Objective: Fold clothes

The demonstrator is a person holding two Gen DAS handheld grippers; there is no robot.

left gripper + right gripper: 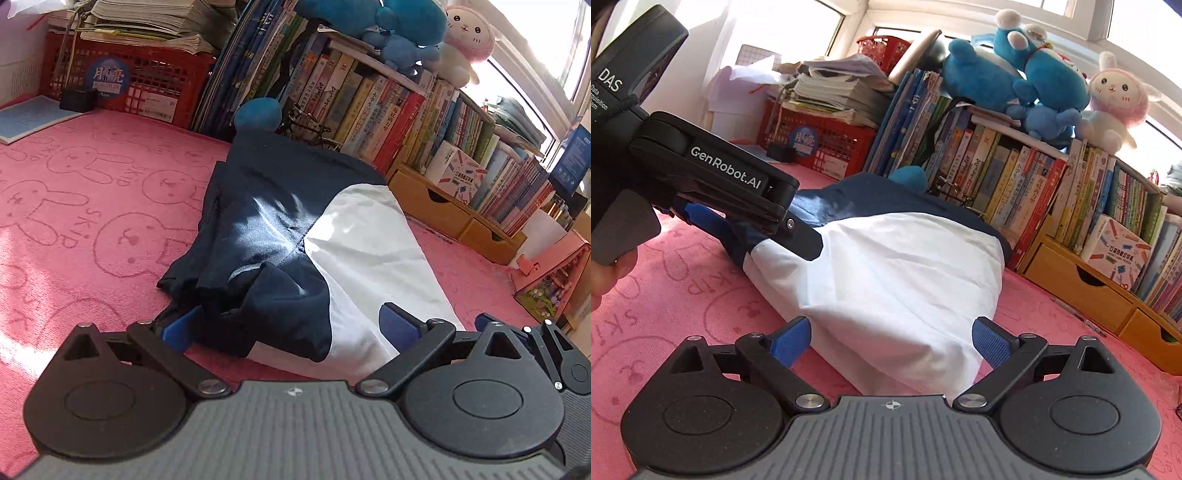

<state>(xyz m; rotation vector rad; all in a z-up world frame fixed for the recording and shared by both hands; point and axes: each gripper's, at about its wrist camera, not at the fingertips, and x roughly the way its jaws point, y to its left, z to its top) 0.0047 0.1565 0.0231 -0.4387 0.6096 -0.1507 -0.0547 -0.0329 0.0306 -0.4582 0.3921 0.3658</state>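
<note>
Beside the garment (894, 280), only the right view shows the left hand-held gripper (746, 218).

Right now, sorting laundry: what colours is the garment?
Navy and white garment, best in left wrist view.

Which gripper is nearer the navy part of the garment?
Left. The left gripper straddles the navy part at the near edge; the right gripper straddles the white part, beside it.

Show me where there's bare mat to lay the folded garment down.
Bare pink mat lies left of the navy-and-white garment, up to the red crate. A narrower strip runs between the garment and the wooden drawers. The bookshelf side behind is crowded.
</note>
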